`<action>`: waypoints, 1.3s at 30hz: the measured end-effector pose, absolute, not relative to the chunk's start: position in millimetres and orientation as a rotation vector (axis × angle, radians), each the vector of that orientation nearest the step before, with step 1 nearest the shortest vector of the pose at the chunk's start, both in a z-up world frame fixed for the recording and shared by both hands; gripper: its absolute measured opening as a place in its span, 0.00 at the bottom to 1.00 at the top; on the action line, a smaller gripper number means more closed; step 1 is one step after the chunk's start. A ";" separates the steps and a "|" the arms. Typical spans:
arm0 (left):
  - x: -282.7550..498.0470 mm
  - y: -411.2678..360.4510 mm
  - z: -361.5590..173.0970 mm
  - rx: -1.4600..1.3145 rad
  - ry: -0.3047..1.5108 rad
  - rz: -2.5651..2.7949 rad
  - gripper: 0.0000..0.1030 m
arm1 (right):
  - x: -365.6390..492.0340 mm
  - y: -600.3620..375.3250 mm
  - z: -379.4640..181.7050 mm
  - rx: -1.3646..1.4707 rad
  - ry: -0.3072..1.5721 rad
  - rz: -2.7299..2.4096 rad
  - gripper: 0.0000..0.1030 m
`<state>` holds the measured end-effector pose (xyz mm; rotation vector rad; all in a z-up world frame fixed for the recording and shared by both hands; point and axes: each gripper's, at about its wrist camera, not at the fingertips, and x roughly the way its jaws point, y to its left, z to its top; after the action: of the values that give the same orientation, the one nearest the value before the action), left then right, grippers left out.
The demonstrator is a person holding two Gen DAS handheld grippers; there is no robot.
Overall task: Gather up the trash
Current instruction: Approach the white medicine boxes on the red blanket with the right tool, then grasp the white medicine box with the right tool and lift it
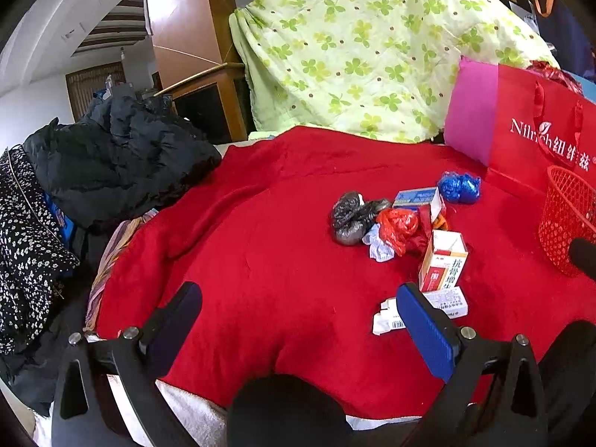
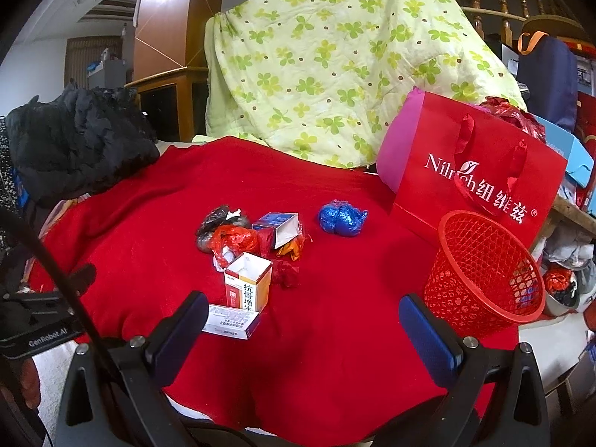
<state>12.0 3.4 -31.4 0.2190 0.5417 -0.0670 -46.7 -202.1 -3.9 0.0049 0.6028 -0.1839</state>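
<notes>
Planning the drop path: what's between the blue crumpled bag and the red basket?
Bare red blanket only. In the right wrist view nothing lies between the blue crumpled bag and the red mesh basket; the red gift bag stands behind that stretch, not in it.

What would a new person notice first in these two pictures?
The bright red blanket covers the whole surface, with a small pile of trash in its middle, including a crumpled blue foil ball and an open white-and-orange cardboard box. At the right stands a red plastic mesh basket.

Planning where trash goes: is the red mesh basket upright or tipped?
Upright: the red mesh basket stands on the red blanket with its open rim facing up.
</notes>
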 end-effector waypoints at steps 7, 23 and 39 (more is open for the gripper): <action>17.0 -3.4 -41.1 0.279 0.576 -0.068 1.00 | -41.2 -205.3 -7.7 0.003 0.607 -0.188 1.00; 41.7 -3.7 -80.5 0.273 0.694 -0.089 1.00 | -5.7 -219.1 -34.6 0.048 0.657 -0.134 1.00; 72.3 11.0 -125.7 0.217 0.838 -0.101 1.00 | 111.2 -207.3 -108.3 0.271 0.878 0.052 1.00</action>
<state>72.3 11.0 -125.7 0.2168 0.8381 -0.1005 111.2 -207.3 -108.3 0.2706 0.8778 0.0521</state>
